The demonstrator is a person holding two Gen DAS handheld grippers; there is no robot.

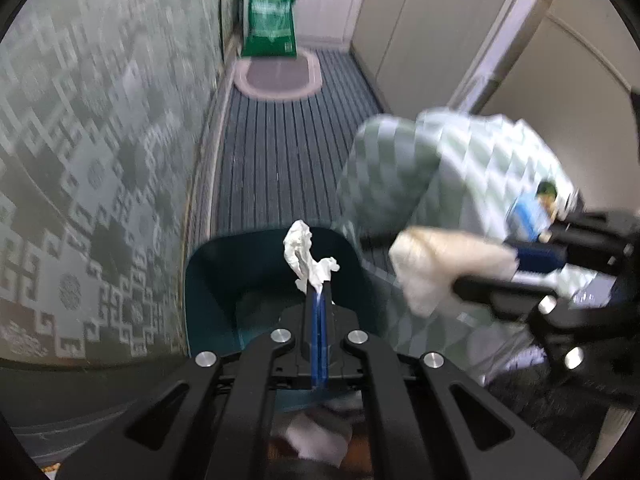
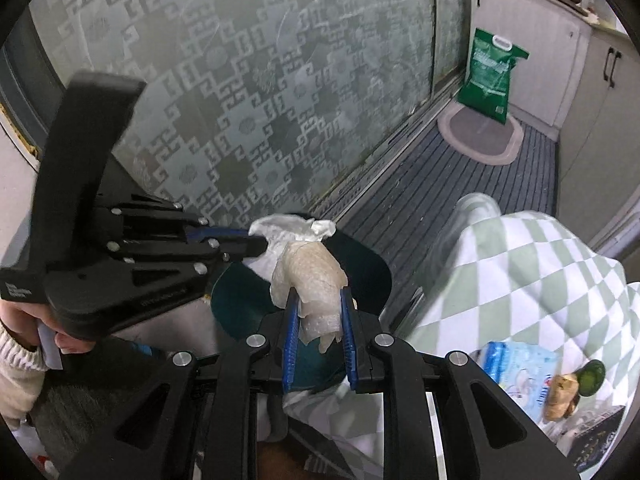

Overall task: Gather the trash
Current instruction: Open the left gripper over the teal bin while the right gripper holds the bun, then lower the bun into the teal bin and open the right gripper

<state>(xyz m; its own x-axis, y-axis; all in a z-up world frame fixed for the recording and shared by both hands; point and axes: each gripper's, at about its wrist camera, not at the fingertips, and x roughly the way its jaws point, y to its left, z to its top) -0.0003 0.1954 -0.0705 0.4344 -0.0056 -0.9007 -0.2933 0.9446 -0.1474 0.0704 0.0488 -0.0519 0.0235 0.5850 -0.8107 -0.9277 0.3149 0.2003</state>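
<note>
Left gripper jaws pressed together, pinching a white tissue over the teal bin. Right gripper jaws pinch a beige crumpled wad, also above the bin. Only the right view shows the person's hand and a green lid on the checkered cloth. Left view shows that wad blurred.

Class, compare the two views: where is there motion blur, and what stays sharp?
Left wrist view: the left tool and its white tissue are sharp, while the right tool, its yellowish wad and the checked cloth smear. Right wrist view: mostly sharp, wad included; straight lines bow toward the rim.
</note>
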